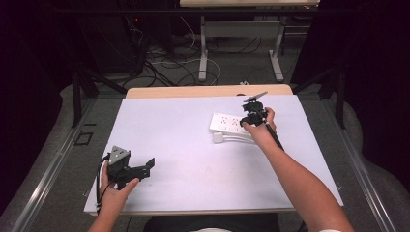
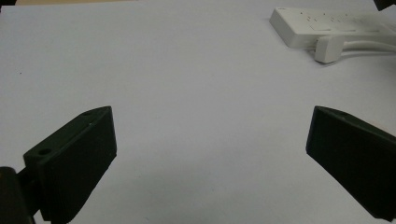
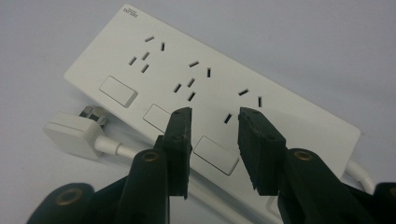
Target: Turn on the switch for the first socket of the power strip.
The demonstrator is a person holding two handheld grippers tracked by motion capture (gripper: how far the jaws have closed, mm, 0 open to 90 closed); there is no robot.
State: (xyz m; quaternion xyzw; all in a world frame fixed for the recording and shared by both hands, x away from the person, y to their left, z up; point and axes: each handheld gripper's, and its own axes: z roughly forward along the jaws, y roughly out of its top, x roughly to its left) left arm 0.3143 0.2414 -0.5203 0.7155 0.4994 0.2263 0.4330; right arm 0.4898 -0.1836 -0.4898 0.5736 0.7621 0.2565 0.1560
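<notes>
**Two grippers, one power strip, big white table**

Closest to us in the high view, our left hand is sitting at the near left corner of the table, holding the left gripper low over the white surface. It's pointing toward the middle of the table, and in the left gripper view its jaws are spread wide with bare tabletop between them, so we're not gripping anything there. That view is also catching the power strip far off at the upper right, well apart from this gripper.

Over on the far right side, our right hand is holding the right gripper right over the white power strip. In the right gripper view we're looking straight down its jaws: they're partly open, a narrow gap between them, nothing pinched. The right gripper is hanging just above the strip's top face, near the row of rocker switches and the socket holes. We can't tell whether the tips are actually touching the plastic.

The power strip is lying flat on the table. Its white plug is lying loose just beside the strip's long edge, prongs showing, with the white cord running back alongside the strip.
</notes>
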